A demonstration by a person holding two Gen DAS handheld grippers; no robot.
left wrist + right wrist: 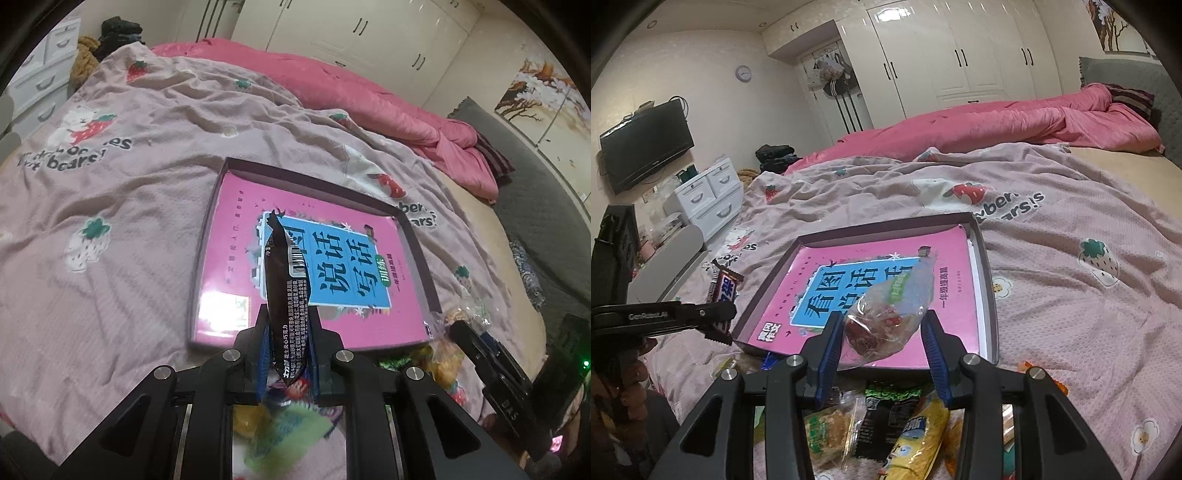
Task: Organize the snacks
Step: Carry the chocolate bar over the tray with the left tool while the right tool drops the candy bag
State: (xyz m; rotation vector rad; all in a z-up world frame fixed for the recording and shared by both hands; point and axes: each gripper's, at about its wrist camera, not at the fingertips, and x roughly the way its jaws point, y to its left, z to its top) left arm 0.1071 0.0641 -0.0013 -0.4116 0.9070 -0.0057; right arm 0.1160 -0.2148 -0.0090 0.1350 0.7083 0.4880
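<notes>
**A:** What does the left wrist camera show?

**B:** The left gripper [286,354] has its jaws clamped narrow on a dark brown chocolate bar wrapper with a white barcode [283,295], held upright, tip pointing away from the lens. Beyond it a shallow dark-rimmed cardboard box tray [317,180] lies on a wrinkled pale pink blanket printed with strawberries and bears [129,206]. Inside the tray sits a glossy pink book with a blue title panel [236,266]. At the tray's near right corner lies a pile of loose packets [443,354], partly hidden. A bright pink quilt [369,92] is bunched along the far side of the bed.

**A:** And the right wrist camera?

**B:** The right gripper [882,339] holds a clear crinkled plastic bag with red pieces inside [886,321] between blue-padded jaws set fairly wide, over the near edge of the same tray [982,258]. The left pad touches the bag; whether the right pad touches it, I cannot tell. Below the jaws, on the blanket [1071,314], lie a yellow packet [919,435], a green and black packet [886,402] and a clear bag of pale biscuits [827,432]. At left, the other gripper [716,317] holds the chocolate bar [724,288] just beside the tray's left edge. Further back stand a white drawer unit [709,195] and a wall-mounted black television [646,144]
</notes>
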